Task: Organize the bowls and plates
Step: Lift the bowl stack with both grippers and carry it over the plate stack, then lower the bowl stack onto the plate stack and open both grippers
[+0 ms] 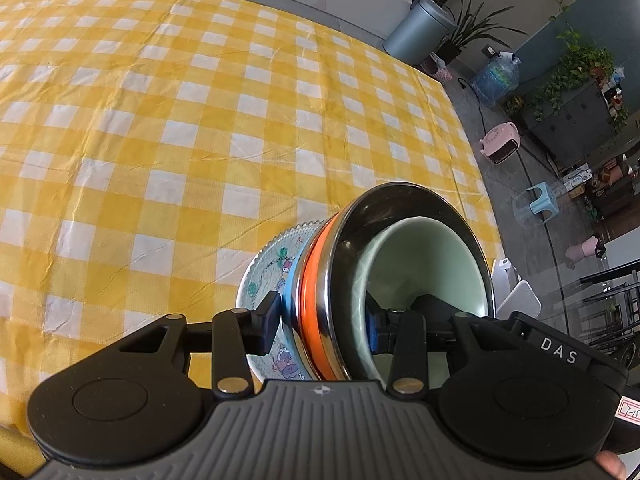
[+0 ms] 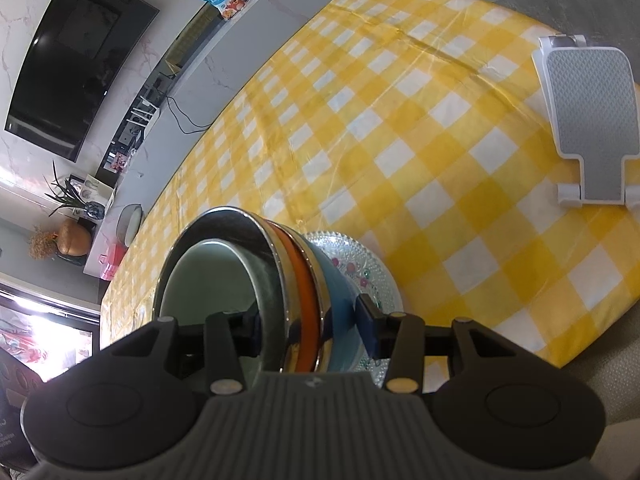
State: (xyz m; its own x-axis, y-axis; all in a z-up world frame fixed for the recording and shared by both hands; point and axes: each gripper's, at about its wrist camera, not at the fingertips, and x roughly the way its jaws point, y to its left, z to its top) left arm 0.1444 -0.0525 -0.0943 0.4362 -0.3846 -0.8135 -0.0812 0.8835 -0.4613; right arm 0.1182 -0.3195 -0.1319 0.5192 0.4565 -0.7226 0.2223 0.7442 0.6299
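A yellow-checked desk (image 1: 160, 120) fills the room — grey floor (image 1: 520, 184), potted plants (image 1: 580, 68), a dark television (image 2: 76, 60) on marble wall.

Black left tool (image 1: 324, 330), ribbed grey base, brass pivots, white "DAS" lettering.

I get bright, even daylight in both wrist views. The cloth (image 1: 200, 120) ahead of the left gripper (image 1: 324, 320) is sharp, with soft shine on its creases. Straight lines bow hard toward the edges and the corners go black. Left of the right gripper (image 2: 308, 326) a window (image 2: 44, 332) blows out white. The steel bowl (image 2: 280, 280) between its fingers carries glare streaks; nearby gripper bodies look slightly soft.
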